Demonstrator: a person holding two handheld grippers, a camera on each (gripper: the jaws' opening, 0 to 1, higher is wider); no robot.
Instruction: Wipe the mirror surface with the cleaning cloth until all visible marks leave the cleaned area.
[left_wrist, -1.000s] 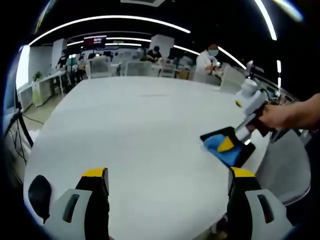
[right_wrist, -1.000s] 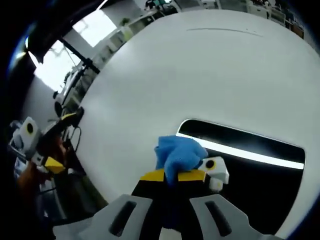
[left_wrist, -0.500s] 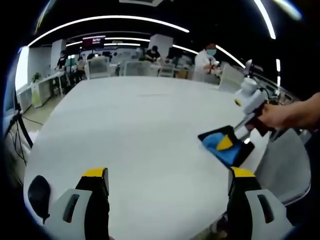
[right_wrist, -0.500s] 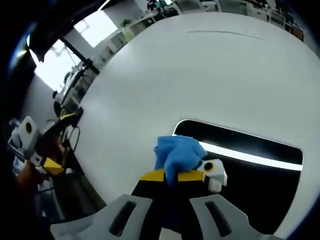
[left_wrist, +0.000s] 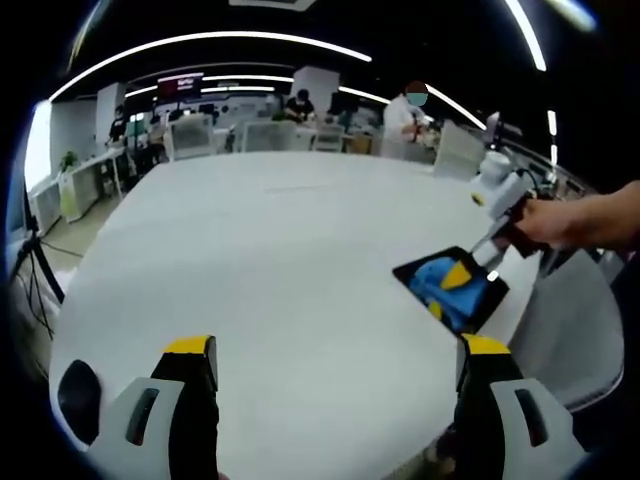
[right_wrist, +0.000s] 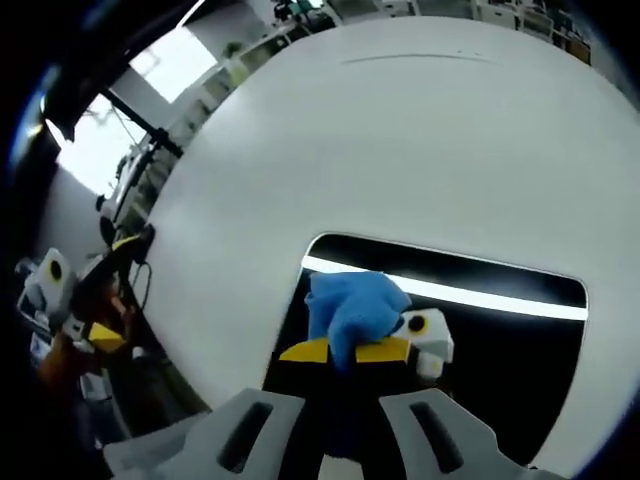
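While my right tool (right_wrist: 345, 352) is clamped on the blue cloth (right_wrist: 352, 312), pressing it onto the mirror (right_wrist: 500, 340) lying flat on the white tabletop (right_wrist: 400, 140), my left tool (left_wrist: 335, 385) hovers with jaws apart.

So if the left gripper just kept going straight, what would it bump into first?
Probably nothing soon. The left gripper is open and points across the bare white table. The mirror and blue cloth sit off to its right, so it would likely pass them.
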